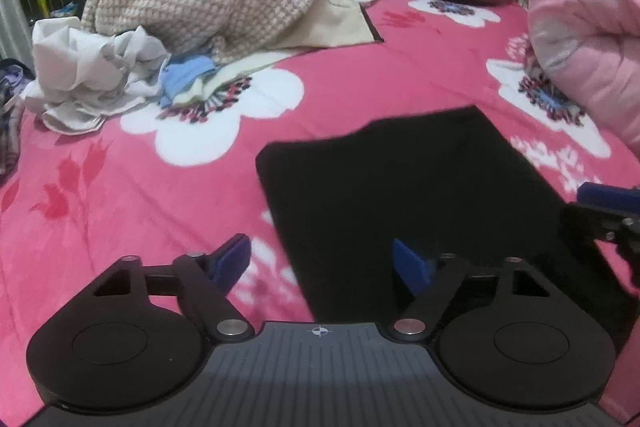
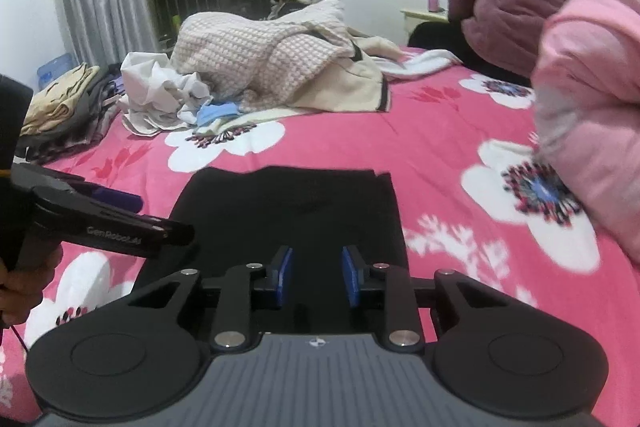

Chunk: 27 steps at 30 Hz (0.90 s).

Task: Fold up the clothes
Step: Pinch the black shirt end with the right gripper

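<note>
Covering most of the view: pink flowered bed, kept bare in the middle as folding space. Lying flat there, black garment, folded to a neat rectangle, likely ready for another fold. Heaped at far edge, unfolded clothes pile, waiting. Hovering over garment, right claw, half closed, pinching nothing. Beside garment edge, left claw, spread wide, empty.
</note>
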Motion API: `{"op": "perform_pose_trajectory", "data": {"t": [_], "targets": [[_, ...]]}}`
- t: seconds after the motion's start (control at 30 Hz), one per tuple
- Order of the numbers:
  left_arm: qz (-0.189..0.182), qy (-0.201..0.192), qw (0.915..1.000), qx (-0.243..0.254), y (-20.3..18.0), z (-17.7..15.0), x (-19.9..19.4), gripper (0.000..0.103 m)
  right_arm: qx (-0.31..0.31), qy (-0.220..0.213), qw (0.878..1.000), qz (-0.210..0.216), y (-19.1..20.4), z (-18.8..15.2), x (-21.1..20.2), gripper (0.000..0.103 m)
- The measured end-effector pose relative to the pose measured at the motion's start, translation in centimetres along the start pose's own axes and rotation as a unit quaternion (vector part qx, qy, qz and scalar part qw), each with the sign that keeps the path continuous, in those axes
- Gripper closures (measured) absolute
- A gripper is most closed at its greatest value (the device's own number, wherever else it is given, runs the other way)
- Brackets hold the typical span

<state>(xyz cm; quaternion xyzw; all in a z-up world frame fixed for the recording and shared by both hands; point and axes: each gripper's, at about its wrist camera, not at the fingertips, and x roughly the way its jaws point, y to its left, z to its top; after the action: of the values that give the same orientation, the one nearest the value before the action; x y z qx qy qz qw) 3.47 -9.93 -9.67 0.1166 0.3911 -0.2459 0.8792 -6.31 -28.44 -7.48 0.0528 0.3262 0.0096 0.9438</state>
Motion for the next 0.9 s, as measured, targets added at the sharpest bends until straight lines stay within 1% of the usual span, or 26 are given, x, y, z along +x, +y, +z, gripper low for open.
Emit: {"op": "perform_pose_trajectory", "data": {"t": [0.03, 0.1, 0.13, 0.17, 0.23, 0.27, 0.3, 0.33, 0.4, 0.57, 0.67, 0.73, 0.77, 0.8, 0.83, 0.9], "targets": [[-0.002, -0.005, 1.0000, -0.003, 0.0, 0.2, 0.3, 0.029, -0.002, 0.005, 1.000, 0.002, 0.1, 0.3, 0.7, 0.077], [-0.003, -0.011, 0.9998, -0.014, 0.0, 0.0, 0.8, 0.035, -0.003, 0.017, 1.000, 0.008, 0.2, 0.4, 2.1, 0.081], [-0.008, -0.007, 0.9997, -0.021, 0.0, -0.3, 1.3, 0.036, -0.002, 0.024, 1.000, 0.012, 0.2, 0.3, 2.9, 0.084], [-0.013, -0.001, 0.9996, -0.024, -0.1, -0.6, 1.7, 0.040, 0.000, 0.034, 0.999, 0.018, 0.1, 0.2, 3.6, 0.086], [-0.012, 0.005, 0.9997, -0.020, -0.3, -1.4, 2.6, 0.040, 0.004, 0.045, 0.999, 0.026, -0.3, 0.3, 5.0, 0.091], [-0.012, 0.003, 0.9998, -0.018, -0.2, -1.5, 2.7, 0.038, 0.005, 0.048, 0.998, 0.029, -0.6, 0.5, 5.6, 0.091], [-0.014, 0.000, 0.9998, -0.017, -0.1, -1.7, 2.9, 0.036, 0.007, 0.051, 0.998, 0.031, -0.9, 0.7, 6.2, 0.095], [-0.015, 0.000, 0.9997, -0.018, 0.0, -1.7, 2.9, 0.035, 0.008, 0.053, 0.998, 0.034, -1.1, 0.9, 6.9, 0.096], [-0.020, 0.002, 0.9996, -0.021, 0.3, -1.6, 2.9, 0.033, 0.012, 0.058, 0.997, 0.040, -1.7, 1.3, 8.1, 0.097], [-0.026, 0.002, 0.9994, -0.020, 0.8, -1.6, 3.0, 0.028, 0.040, 0.051, 0.996, 0.054, -3.8, 3.4, 11.2, 0.099], [-0.029, 0.001, 0.9992, -0.026, 1.1, -1.7, 3.1, 0.024, 0.066, 0.042, 0.996, 0.041, -5.4, 4.6, 12.8, 0.099], [-0.031, -0.001, 0.9992, -0.024, 1.2, -1.6, 2.9, 0.024, 0.087, 0.039, 0.995, 0.023, -6.6, 5.2, 13.6, 0.098], [-0.032, -0.004, 0.9993, -0.022, 1.2, -1.5, 2.7, 0.025, 0.098, 0.036, 0.994, 0.015, -7.2, 5.5, 13.8, 0.096], [-0.028, -0.013, 0.9993, -0.021, 1.4, -1.3, 2.2, 0.027, 0.107, 0.028, 0.994, 0.015, -7.6, 5.8, 13.3, 0.094], [-0.024, -0.025, 0.9992, -0.021, 1.5, -1.1, 1.6, 0.027, 0.115, 0.019, 0.993, 0.017, -8.0, 6.1, 12.8, 0.094], [-0.035, -0.068, 0.9966, -0.029, 2.1, -0.5, -0.2, 0.026, 0.120, 0.001, 0.992, 0.042, -8.1, 6.4, 11.0, 0.094]]}}
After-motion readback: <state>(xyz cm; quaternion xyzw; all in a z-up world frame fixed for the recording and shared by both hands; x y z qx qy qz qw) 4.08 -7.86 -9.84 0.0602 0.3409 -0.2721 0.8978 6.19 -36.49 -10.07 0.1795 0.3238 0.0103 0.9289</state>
